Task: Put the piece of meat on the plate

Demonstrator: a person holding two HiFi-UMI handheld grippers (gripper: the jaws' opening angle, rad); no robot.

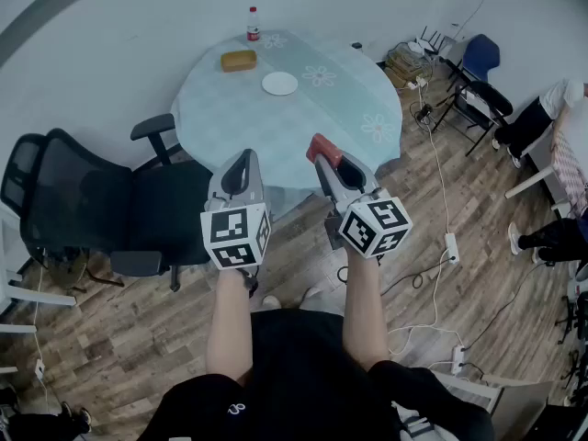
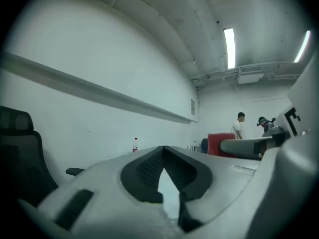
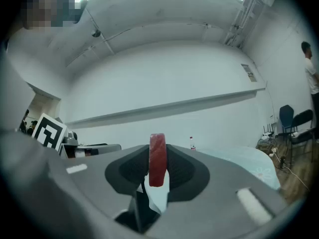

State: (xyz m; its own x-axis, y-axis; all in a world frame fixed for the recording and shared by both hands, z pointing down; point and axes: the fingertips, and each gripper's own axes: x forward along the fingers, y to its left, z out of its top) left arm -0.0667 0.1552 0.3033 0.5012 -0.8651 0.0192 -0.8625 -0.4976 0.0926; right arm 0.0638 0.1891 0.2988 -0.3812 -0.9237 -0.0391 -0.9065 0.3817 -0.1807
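Note:
A red piece of meat (image 1: 322, 147) stands upright between the jaws of my right gripper (image 1: 325, 154), which is shut on it; the right gripper view shows the slab (image 3: 157, 164) pinched at the jaw tips (image 3: 157, 153). The white plate (image 1: 280, 84) lies on the round table (image 1: 358, 90) with a pale teal cloth, well ahead of both grippers. My left gripper (image 1: 241, 165) is held level beside the right one, short of the table's near edge, and its jaws (image 2: 162, 149) meet at the tips with nothing between them.
A yellow-brown block (image 1: 238, 61) and a red-capped bottle (image 1: 253, 24) stand beyond the plate. A black office chair (image 1: 101, 200) is at the table's left. Folding chairs (image 1: 478, 62), cables and a power strip (image 1: 451, 246) lie on the wooden floor to the right. People (image 2: 240, 125) stand far off.

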